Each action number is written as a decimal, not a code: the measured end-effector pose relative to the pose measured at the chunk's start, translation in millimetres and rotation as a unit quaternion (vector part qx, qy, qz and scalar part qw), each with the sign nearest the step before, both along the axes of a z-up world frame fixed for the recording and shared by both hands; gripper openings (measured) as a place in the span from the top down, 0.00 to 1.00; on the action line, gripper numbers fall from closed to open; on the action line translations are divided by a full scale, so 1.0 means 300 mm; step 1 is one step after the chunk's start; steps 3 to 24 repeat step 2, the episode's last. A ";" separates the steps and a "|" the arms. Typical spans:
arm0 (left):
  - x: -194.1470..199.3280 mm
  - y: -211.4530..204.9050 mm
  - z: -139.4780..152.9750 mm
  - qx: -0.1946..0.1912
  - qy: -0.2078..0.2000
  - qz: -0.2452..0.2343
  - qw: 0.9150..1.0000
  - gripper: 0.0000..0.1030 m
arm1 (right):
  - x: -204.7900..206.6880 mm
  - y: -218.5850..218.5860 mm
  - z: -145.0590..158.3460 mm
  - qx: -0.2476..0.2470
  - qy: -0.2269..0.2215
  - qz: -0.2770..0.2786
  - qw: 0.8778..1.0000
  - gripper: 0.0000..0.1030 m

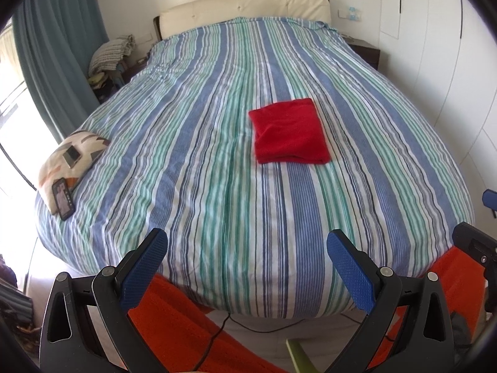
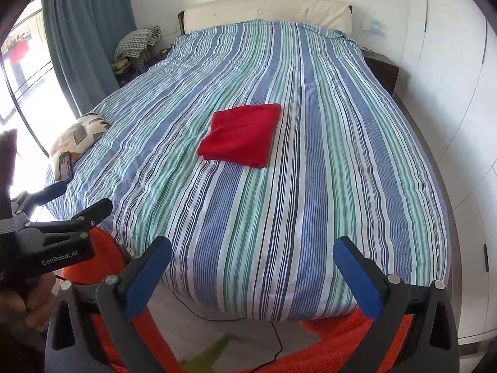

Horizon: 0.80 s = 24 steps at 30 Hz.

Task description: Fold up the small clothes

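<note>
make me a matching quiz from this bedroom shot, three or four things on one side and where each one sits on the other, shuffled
Things:
1. red folded cloth
2. phone
3. patterned cushion
4. cream headboard

Places:
A. far end of the bed
B. left edge of the bed, under the phone
C. middle of the striped cover
D. propped against the cushion

Pairs: 1-C, 2-D, 3-B, 4-A

White lettering "GenRobot.AI" stands on the left gripper (image 2: 62, 200) body; nothing else is legible.
</note>
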State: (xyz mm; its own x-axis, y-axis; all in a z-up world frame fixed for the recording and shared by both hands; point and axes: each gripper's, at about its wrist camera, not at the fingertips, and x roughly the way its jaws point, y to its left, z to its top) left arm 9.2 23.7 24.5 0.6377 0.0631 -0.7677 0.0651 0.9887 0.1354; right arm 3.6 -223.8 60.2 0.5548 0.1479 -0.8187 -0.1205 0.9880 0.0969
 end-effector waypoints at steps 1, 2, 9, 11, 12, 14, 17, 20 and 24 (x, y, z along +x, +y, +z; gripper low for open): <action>-0.003 -0.003 0.003 0.003 -0.003 0.000 1.000 0.00 | 0.001 0.003 -0.001 -0.001 -0.001 0.001 1.000 0.00; -0.003 -0.005 0.005 0.006 -0.005 0.001 1.000 0.00 | 0.001 0.004 -0.001 -0.001 -0.002 0.001 1.000 0.00; -0.003 -0.005 0.005 0.006 -0.005 0.001 1.000 0.00 | 0.001 0.004 -0.001 -0.001 -0.002 0.001 1.000 0.00; -0.003 -0.005 0.005 0.006 -0.005 0.001 1.000 0.00 | 0.001 0.004 -0.001 -0.001 -0.002 0.001 1.000 0.00; -0.003 -0.005 0.005 0.006 -0.005 0.001 1.000 0.00 | 0.001 0.004 -0.001 -0.001 -0.002 0.001 1.000 0.00; -0.003 -0.005 0.005 0.006 -0.005 0.001 1.000 0.00 | 0.001 0.004 -0.001 -0.001 -0.002 0.001 1.000 0.00; -0.003 -0.005 0.005 0.006 -0.005 0.001 1.000 0.00 | 0.001 0.004 -0.001 -0.001 -0.002 0.001 1.000 0.00; -0.003 -0.005 0.005 0.006 -0.005 0.001 1.000 0.00 | 0.001 0.004 -0.001 -0.001 -0.002 0.001 1.000 0.00; -0.003 -0.005 0.005 0.006 -0.005 0.001 1.000 0.00 | 0.001 0.004 -0.001 -0.001 -0.002 0.001 1.000 0.00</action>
